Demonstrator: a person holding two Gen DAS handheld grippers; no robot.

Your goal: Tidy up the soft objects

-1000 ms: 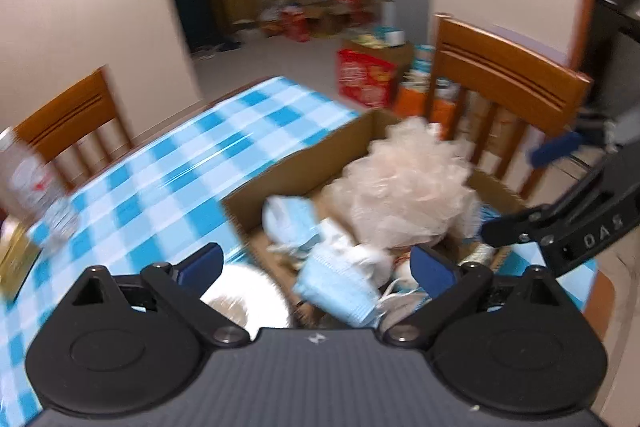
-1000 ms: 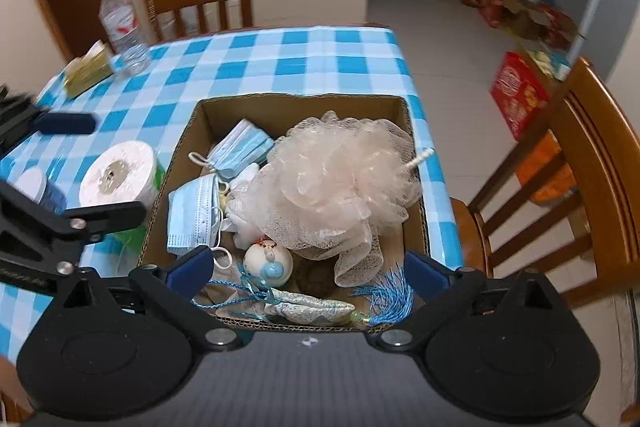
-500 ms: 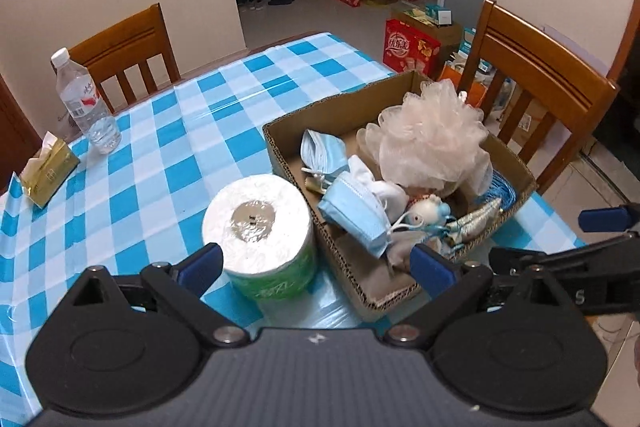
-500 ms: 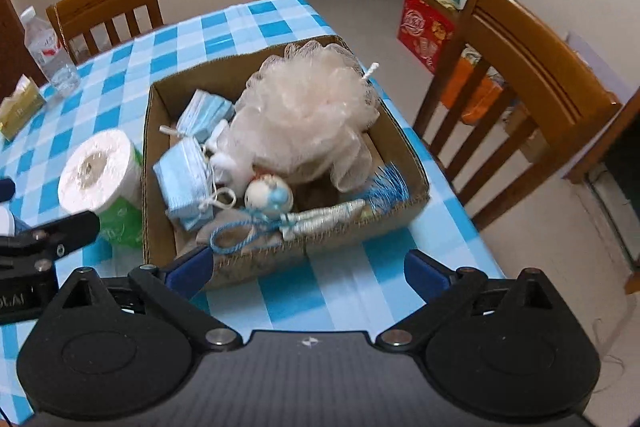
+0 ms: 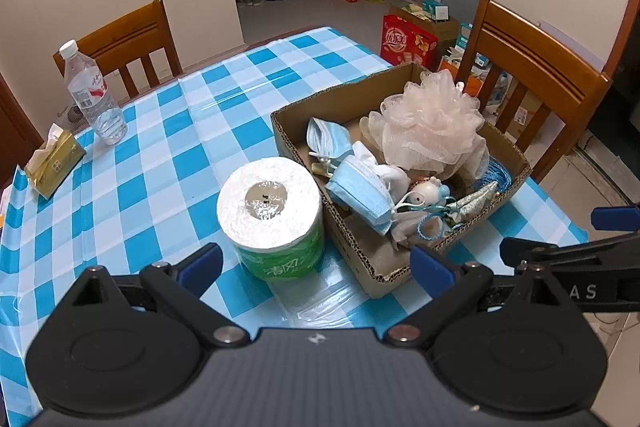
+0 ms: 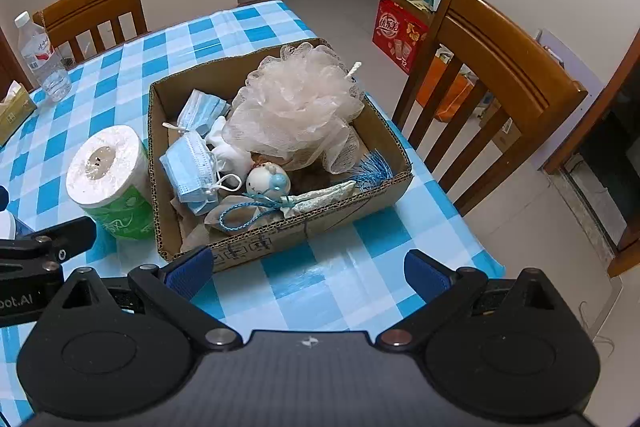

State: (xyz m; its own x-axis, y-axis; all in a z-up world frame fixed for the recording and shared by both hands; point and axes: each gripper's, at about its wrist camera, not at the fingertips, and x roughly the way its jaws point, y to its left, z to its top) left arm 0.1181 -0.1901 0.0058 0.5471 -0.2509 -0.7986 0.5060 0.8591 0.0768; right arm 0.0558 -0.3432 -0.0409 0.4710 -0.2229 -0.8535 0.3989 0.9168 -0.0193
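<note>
Hovering over the near table edge, left gripper (image 5: 316, 265), fingers apart, nothing between them; right gripper (image 6: 308, 269), fingers likewise spread and empty, held above the checked tablecloth (image 6: 312, 275). Just ahead of the left gripper's fingers: toilet roll (image 5: 270, 209), upright, green wrapper, touching the cardboard box (image 6: 280, 239). Ahead of the right gripper's fingers, inside the box, nearest first: blue cord with patterned sachet (image 6: 320, 195); small round doll (image 6: 267, 181); blue tassel (image 6: 374, 165); face masks (image 6: 190, 171), one more behind; mesh bath pouf (image 6: 296, 107), filling the far side. Beyond, far left: tissue pack (image 5: 54, 163), water bottle (image 5: 94, 95), wooden chairs (image 6: 496, 67)
</note>
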